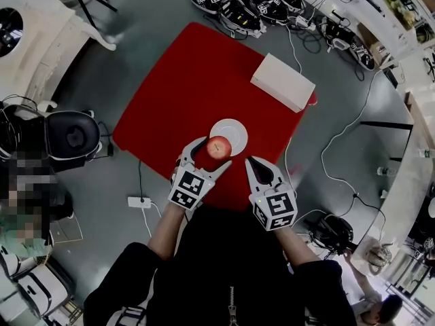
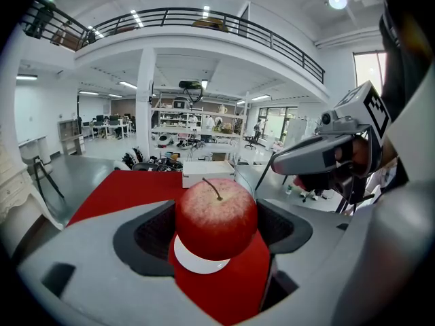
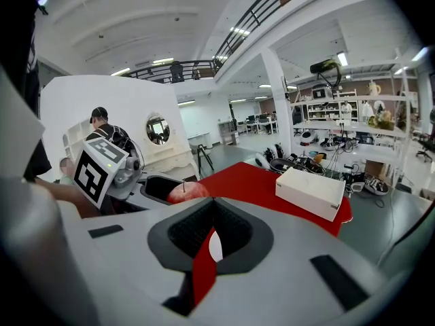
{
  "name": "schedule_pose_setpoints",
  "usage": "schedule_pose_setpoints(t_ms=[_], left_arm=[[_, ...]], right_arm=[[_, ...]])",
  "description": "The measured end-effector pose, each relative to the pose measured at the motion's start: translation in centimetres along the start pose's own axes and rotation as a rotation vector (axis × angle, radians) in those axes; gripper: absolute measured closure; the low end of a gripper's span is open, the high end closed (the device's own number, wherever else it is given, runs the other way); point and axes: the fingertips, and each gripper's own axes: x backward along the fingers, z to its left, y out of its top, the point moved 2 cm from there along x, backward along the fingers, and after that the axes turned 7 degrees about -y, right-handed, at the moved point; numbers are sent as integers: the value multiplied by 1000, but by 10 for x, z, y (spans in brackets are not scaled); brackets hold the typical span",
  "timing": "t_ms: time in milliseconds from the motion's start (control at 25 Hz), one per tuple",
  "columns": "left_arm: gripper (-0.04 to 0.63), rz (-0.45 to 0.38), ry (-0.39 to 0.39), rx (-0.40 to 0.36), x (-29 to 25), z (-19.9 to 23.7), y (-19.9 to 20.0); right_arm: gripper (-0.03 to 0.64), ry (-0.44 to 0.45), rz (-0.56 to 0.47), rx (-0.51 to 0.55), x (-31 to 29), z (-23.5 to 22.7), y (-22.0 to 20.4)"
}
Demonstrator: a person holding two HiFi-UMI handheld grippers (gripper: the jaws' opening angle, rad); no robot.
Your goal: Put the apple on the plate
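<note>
Left claw [image 1: 213, 153] grasping the apple [image 2: 216, 217] by its flanks, stem up, so we carry it level | apple hangs over the near rim of the white plate [image 1: 236, 129] on the red bench [image 1: 170, 94], not yet set down | right claw [image 3: 208, 231] closed, empty, held aside, we judge to keep the path free

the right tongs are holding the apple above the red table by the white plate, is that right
Not quite: the left tongs hold the apple, as the left gripper view shows. The right tongs are shut on nothing. The rest stands: it is over the red table, by the white plate.
</note>
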Motion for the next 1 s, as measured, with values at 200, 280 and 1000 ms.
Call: schedule_pose_setpoints(t_ms=[200, 280, 1000], left_arm=[[232, 3, -4, -8, -7, 1, -2], [232, 7, -7, -14, -11, 1, -3], [232, 31, 54, -64, -83, 36, -64]], right_arm=[[606, -15, 9, -7, 2, -3, -4], [606, -24, 14, -11, 4, -6, -5], [606, -133, 84, -62, 22, -24, -36]])
